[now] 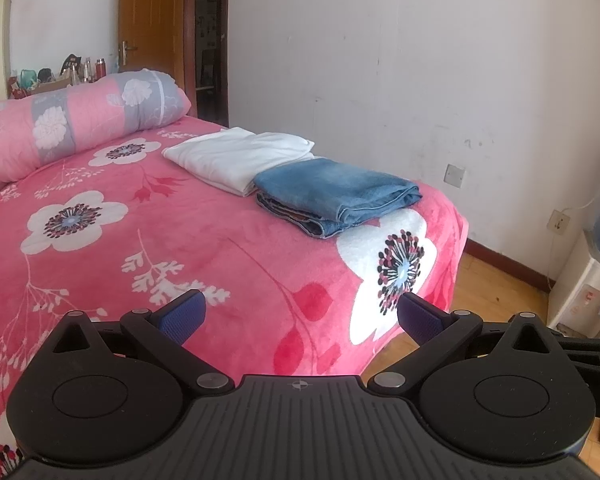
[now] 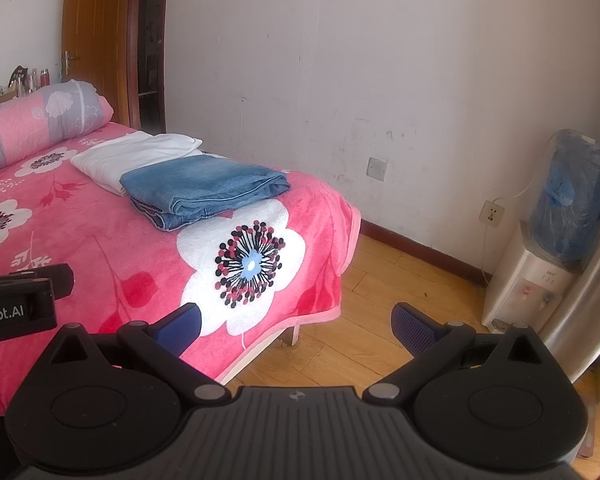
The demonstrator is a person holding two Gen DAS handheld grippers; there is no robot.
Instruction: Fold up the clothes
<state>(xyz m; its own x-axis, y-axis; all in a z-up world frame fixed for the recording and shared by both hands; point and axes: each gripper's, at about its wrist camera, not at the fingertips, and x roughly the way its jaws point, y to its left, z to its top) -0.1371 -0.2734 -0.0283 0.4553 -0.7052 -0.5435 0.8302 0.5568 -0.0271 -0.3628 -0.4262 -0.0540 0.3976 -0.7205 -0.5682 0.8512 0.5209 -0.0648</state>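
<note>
Nearest the lens in the left wrist view, the left gripper (image 1: 302,316) has its two blue-padded fingers spread wide with nothing between them; it hangs above the near part of the bed, not touching the cover. In the right wrist view the right gripper (image 2: 296,324) is likewise released and empty, held over the bed's corner and the wooden floor (image 2: 364,320) beside it. The body of the left gripper shows at the left edge of that same view.

Under and beyond both tools lies the pink floral blanket (image 1: 204,248), printed with large white flowers, which covers the bed and drapes over its end.

Further along, near the wall-side edge of the bed, the folded blue jeans (image 1: 336,196) rest flat on the blanket in a neat stack of layers. Just behind them sits the folded white garment (image 1: 236,158); the jeans' far edge touches or slightly overlaps it. Both are well apart from the grippers.

Beyond the clothes, a rolled pink-and-grey quilt (image 1: 84,120) lies across the head of the bed. Behind it stand a wooden door (image 1: 152,20) and a shelf crowded with small bottles, too small to make out.

To the right, against the scuffed white wall (image 2: 360,60), a water dispenser (image 2: 536,276) carries a blue bottle wrapped in plastic.
</note>
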